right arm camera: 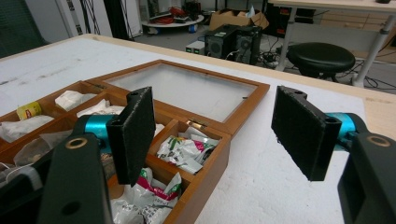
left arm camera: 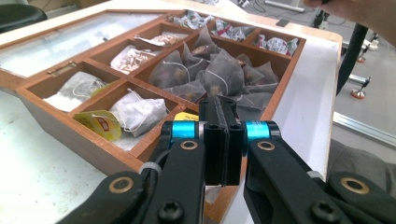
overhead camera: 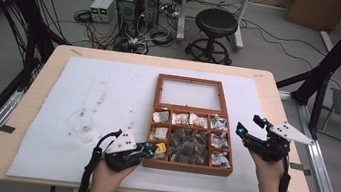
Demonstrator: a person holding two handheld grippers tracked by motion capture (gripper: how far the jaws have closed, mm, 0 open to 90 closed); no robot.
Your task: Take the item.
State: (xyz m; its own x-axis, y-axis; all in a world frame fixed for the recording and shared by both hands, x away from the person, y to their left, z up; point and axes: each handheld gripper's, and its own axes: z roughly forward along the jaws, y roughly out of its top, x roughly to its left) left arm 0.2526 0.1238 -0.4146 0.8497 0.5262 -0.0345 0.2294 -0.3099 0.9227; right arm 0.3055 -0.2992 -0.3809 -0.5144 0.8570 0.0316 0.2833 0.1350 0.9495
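Left gripper (overhead camera: 151, 148) closed, empty, at the front-left corner of the tea box (overhead camera: 224, 172) mid-table; right gripper (overhead camera: 247, 126) wide open beside its right wall. Risks nudging the box or snagging a tea bag (left arm camera: 135, 111) string.

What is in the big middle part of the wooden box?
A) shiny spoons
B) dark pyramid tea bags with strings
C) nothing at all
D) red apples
B: in the left gripper view the wooden box has a big middle compartment piled with dark pyramid tea bags, thin white strings running over them; the high view shows the same dark heap in the middle.
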